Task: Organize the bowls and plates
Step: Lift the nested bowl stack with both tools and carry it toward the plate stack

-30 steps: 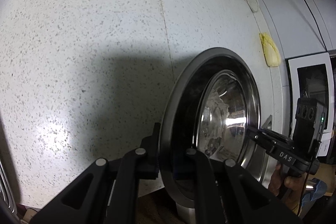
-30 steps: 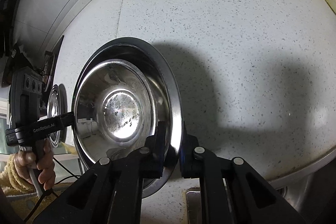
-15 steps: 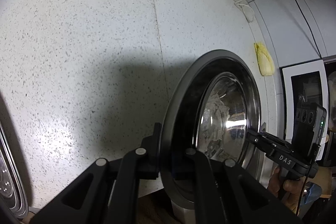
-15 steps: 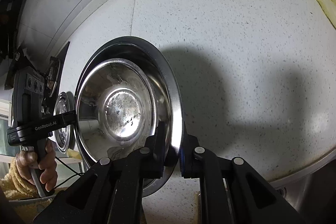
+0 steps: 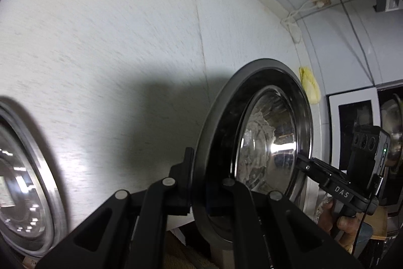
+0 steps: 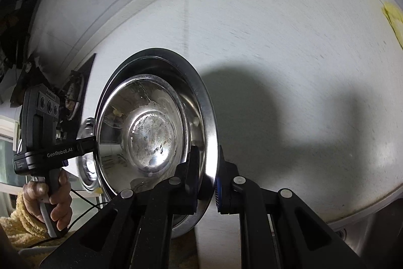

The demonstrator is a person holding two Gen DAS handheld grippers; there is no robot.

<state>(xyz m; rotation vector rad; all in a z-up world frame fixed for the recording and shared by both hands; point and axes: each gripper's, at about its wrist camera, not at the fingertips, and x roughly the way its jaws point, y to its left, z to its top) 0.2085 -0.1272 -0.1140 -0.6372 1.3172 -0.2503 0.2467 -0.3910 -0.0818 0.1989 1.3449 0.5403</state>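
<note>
**Now carrying the steel bowl with both grippers**

Plainly I am in the carry step: my left gripper (image 5: 199, 183) and right gripper (image 6: 206, 178) each have their jaws narrowed onto opposite sides of the rim of one steel bowl (image 6: 151, 138), held clear above the speckled worktop (image 6: 289, 54). Both pinches look thin, right at the lip.

Next, I judge, I must find a landing place, probably the second steel bowl (image 5: 22, 183) at the left edge of the left view, and keep both hands level so the rim does not twist out.

Motion blur smears the worktop. That second bowl is cut off by the frame, so I cannot tell whether it is one dish or a stack. The shiny dishes (image 6: 85, 143) beyond my left hand (image 6: 47, 203) are half hidden.
</note>
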